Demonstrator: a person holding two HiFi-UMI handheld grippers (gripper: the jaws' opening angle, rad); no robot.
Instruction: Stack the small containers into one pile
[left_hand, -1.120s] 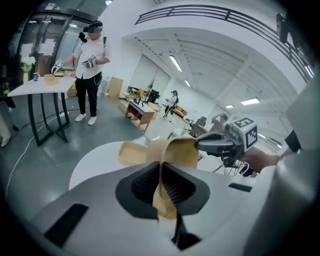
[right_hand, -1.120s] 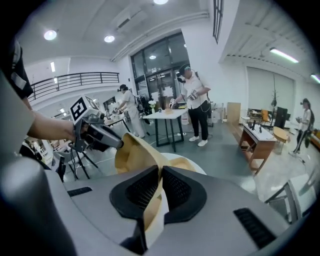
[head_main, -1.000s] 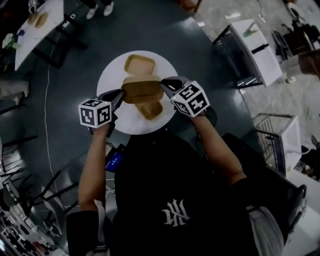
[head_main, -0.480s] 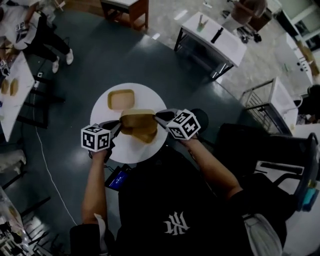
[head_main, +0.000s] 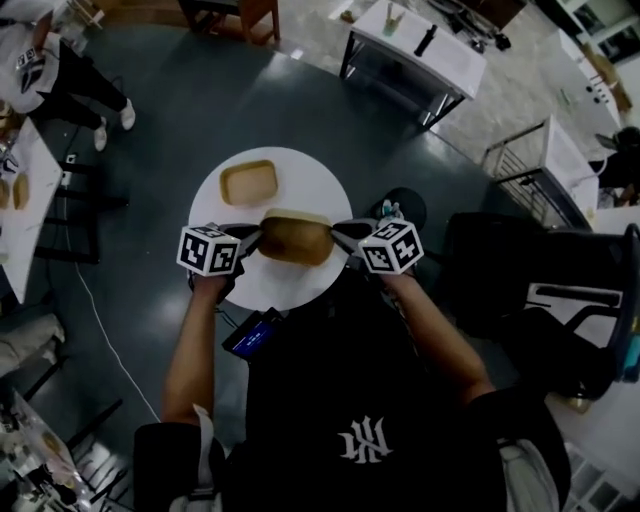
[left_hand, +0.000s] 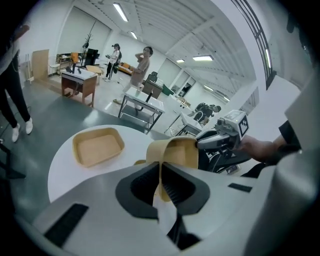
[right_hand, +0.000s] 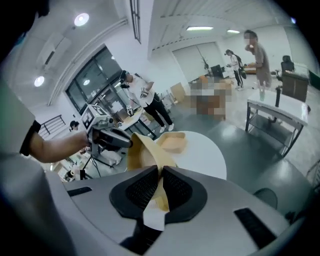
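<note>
far container (head_main: 248, 182) on table (head_main: 315, 185), near container (head_main: 296, 238) above

White interlocked letters (head_main: 362, 438) mark the black cap (head_main: 330, 370); square coded markers cover the left cube (head_main: 209, 250) and right cube (head_main: 392, 246). Nothing else is legible.

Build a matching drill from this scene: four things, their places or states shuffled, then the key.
1. loose tan rectangular container
2. gripped tan rectangular container
3. round white table
4. left hand-held gripper

A. shut on a container rim
B. pinched at two opposite rims
C. lying open side up
D. bearing the loose container

Pairs: 1-C, 2-B, 3-D, 4-A.
</note>
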